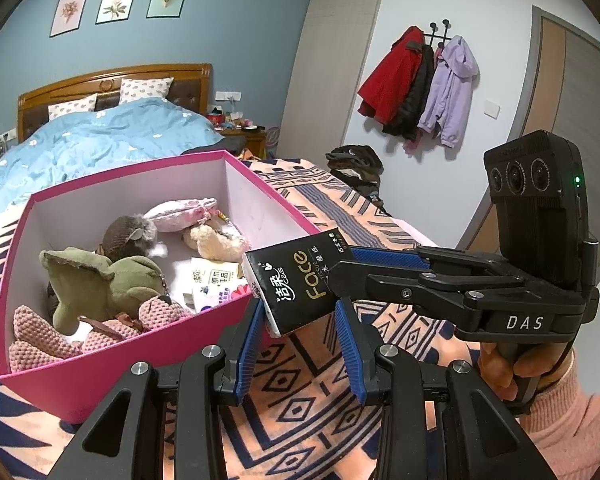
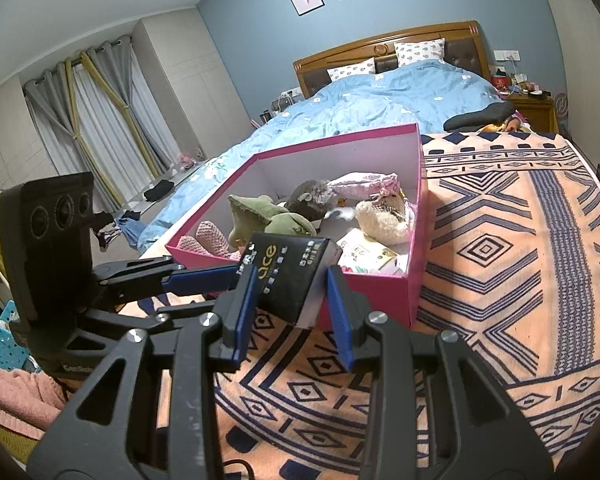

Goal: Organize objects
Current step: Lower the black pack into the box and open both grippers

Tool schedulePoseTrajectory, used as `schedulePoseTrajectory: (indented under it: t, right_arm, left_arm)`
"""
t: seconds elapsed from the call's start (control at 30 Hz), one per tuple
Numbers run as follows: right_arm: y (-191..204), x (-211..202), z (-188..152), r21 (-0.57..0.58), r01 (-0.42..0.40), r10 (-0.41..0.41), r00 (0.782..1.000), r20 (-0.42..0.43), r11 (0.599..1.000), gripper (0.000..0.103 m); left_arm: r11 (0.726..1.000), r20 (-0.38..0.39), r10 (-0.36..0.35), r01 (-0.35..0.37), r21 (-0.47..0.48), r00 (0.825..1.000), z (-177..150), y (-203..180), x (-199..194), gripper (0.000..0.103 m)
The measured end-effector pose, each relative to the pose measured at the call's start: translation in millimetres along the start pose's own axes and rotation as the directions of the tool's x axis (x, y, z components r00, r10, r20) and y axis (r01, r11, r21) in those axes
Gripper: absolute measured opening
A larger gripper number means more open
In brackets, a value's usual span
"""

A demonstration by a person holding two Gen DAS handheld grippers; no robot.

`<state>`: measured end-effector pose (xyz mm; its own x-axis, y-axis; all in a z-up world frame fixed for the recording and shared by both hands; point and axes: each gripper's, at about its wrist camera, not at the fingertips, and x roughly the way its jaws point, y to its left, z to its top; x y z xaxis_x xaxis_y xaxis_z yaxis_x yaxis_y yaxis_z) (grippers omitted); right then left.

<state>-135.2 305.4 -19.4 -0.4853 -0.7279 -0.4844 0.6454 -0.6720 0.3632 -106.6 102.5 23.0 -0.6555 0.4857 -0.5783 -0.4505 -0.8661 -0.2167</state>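
Currently, the black tissue pack (image 1: 296, 284) is clamped by both the left gripper (image 1: 300, 340) and right gripper (image 2: 292, 312); ahead, the pink box (image 2: 418, 200) of plush toys (image 1: 100, 280) is seen on a patterned blanket (image 2: 520, 260).

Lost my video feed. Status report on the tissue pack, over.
Left gripper and right gripper both shut on tissue pack. Pack held at near edge of pink box, not yet in. Plush toys inside; nothing blocking.
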Motion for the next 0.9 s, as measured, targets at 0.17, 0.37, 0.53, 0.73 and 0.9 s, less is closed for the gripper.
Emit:
schedulePoseTrajectory:
  t: [0.17,0.37,0.53,0.73,0.9]
  right_arm:
    - [0,1,2,-0.002,-0.001,0.001,1.000,0.002,1.000,0.038]
    - [-1,2,6,-0.002,-0.002,0.002,1.000,0.006,1.000,0.038]
    - [-1,2,11,-0.007,-0.002,0.002,1.000,0.011,1.000,0.038]
    - [-2,3,16,-0.010,0.000,0.000,1.000,0.015,1.000,0.038]
    - [-5,4,19,-0.005,-0.002,0.002,1.000,0.017,1.000,0.038]
  left_arm:
    - [1.000,0.003,0.001,-0.001,0.003,1.000,2,1,1,0.036]
    - [1.000,0.005,0.004,-0.004,0.003,1.000,8,4,2,0.036]
    - [1.000,0.005,0.000,0.000,-0.003,1.000,12,7,3,0.036]
    - [1.000,0.007,0.005,-0.005,0.000,1.000,16,8,5,0.036]
    - [1.000,0.006,0.013,-0.013,0.012,1.000,20,8,7,0.036]
